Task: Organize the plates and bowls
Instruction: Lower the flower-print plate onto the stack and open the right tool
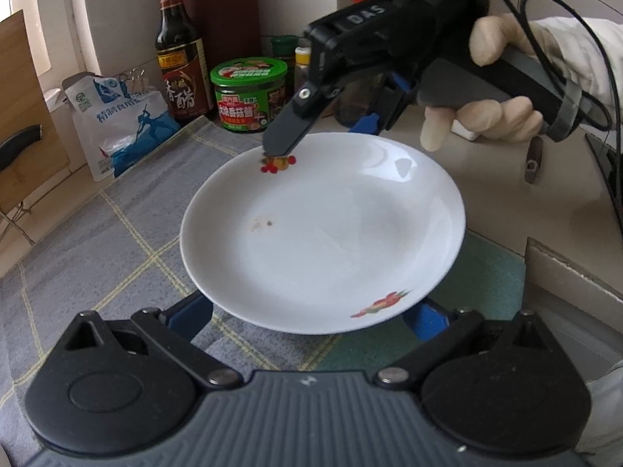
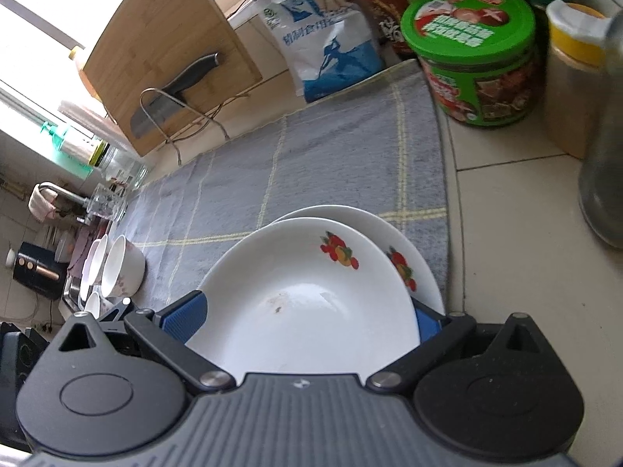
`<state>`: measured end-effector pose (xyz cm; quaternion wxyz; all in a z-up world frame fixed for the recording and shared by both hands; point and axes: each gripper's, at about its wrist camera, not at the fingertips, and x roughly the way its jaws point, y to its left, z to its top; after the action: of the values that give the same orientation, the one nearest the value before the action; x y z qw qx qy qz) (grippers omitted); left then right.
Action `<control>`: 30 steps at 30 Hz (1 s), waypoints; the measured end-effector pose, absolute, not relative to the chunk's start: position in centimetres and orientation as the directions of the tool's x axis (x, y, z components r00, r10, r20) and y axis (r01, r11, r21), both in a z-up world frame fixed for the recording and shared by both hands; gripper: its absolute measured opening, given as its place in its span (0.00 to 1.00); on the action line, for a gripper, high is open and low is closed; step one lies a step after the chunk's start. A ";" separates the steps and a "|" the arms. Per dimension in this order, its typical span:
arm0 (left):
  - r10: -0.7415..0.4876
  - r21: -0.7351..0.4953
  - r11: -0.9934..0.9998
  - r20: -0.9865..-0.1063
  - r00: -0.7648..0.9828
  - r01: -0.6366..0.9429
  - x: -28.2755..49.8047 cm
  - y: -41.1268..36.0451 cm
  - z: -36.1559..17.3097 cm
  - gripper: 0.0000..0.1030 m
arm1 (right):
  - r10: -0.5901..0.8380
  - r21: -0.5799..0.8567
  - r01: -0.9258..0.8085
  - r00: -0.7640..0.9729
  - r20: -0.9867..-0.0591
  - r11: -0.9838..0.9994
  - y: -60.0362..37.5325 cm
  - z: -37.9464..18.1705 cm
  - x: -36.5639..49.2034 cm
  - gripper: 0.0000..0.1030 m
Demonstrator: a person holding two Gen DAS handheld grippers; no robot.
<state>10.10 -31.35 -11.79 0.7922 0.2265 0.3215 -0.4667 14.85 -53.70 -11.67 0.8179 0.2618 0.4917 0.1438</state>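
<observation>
Covering most of the worktop, a grey checked cloth lies bare toward the far side, with bowls near its far edge and a green-lidded jar just off its right edge. Upper white plate sits tilted above a second plate on the cloth. Right gripper has its jaws clenched on the upper plate's rim, while left gripper has its jaws spread wide, blue pads under the near rim.
</observation>
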 end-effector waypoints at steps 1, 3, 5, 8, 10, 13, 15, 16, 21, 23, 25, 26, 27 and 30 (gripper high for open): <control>-0.595 0.053 0.464 -0.721 0.355 0.884 10.2 -31.3 -11.8 1.00 | 0.487 0.566 0.026 0.478 -0.731 0.824 -53.8 -11.6 14.7 1.00; -0.600 0.053 0.461 -0.717 0.355 0.886 10.2 -31.2 -11.8 0.99 | 0.477 0.560 0.033 0.484 -0.734 0.828 -54.0 -11.4 14.4 1.00; -0.604 0.069 0.448 -0.712 0.359 0.891 10.0 -31.2 -11.8 0.99 | 0.465 0.549 0.036 0.487 -0.739 0.835 -54.1 -11.1 14.2 1.00; -0.609 0.062 0.443 -0.711 0.351 0.894 9.9 -31.3 -11.8 1.00 | 0.448 0.530 0.035 0.490 -0.748 0.847 -54.0 -10.7 13.8 1.00; -0.613 0.061 0.441 -0.708 0.350 0.896 10.0 -31.3 -11.8 1.00 | 0.438 0.520 0.036 0.492 -0.752 0.853 -54.0 -10.4 13.7 1.00; -0.617 0.062 0.436 -0.706 0.348 0.898 10.0 -31.2 -11.8 1.00 | 0.420 0.503 0.040 0.496 -0.760 0.863 -53.9 -10.1 13.4 1.00; -0.620 0.059 0.436 -0.703 0.347 0.898 10.0 -31.1 -11.9 1.00 | 0.404 0.489 0.046 0.498 -0.767 0.871 -53.7 -9.8 13.2 1.00; -0.620 0.060 0.435 -0.703 0.348 0.898 10.0 -31.1 -11.9 1.00 | 0.395 0.480 0.048 0.499 -0.771 0.876 -53.7 -9.7 13.2 1.00; -0.617 0.078 0.429 -0.702 0.355 0.900 9.8 -31.2 -11.9 1.00 | 0.331 0.419 0.066 0.508 -0.795 0.906 -53.6 -9.2 12.2 1.00; -0.620 0.069 0.431 -0.702 0.351 0.900 9.9 -31.1 -11.9 1.00 | 0.328 0.418 0.066 0.515 -0.792 0.906 -53.6 -9.1 11.8 1.00; -0.623 0.062 0.432 -0.701 0.347 0.900 10.0 -31.0 -11.9 1.00 | 0.331 0.423 0.064 0.521 -0.786 0.904 -53.7 -8.9 11.5 1.00; -0.624 0.056 0.435 -0.701 0.345 0.899 10.1 -30.9 -11.9 1.00 | 0.336 0.427 0.058 0.525 -0.781 0.902 -53.6 -8.7 11.3 1.00; -0.626 0.050 0.438 -0.699 0.344 0.898 10.1 -30.9 -11.9 1.00 | 0.339 0.429 0.052 0.529 -0.778 0.902 -53.5 -8.5 11.2 1.00; -0.633 0.034 0.445 -0.695 0.341 0.895 10.2 -30.7 -12.0 1.00 | 0.323 0.407 0.038 0.545 -0.774 0.912 -52.9 -7.9 11.1 1.00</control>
<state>10.23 -30.73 -11.96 0.7911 0.2110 0.3104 -0.4829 11.07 -52.87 -7.92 0.8576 0.1920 0.4699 0.0830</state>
